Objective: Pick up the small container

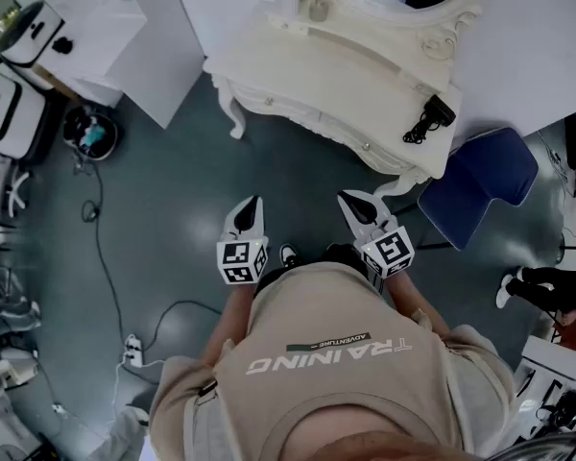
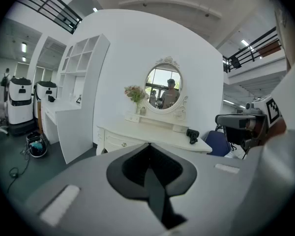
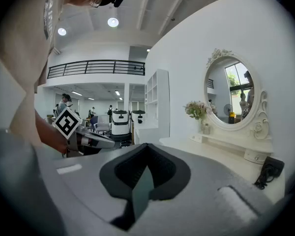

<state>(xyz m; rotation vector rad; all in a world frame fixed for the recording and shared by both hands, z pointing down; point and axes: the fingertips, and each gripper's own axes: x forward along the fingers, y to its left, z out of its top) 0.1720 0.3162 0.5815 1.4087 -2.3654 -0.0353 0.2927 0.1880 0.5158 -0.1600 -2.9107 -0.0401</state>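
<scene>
While nothing is held, both grippers' (image 1: 253, 206) (image 1: 353, 203) jaws meet.

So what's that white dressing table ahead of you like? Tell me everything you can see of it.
The dressing table is cream-white, looks like painted wood, with curved legs and knobbed drawers. It stands against a white wall. An oval mirror in a scrolled frame rises from its back. On it sit flowers, a small jar and a black corded device. A blue chair stands beside it.
</scene>
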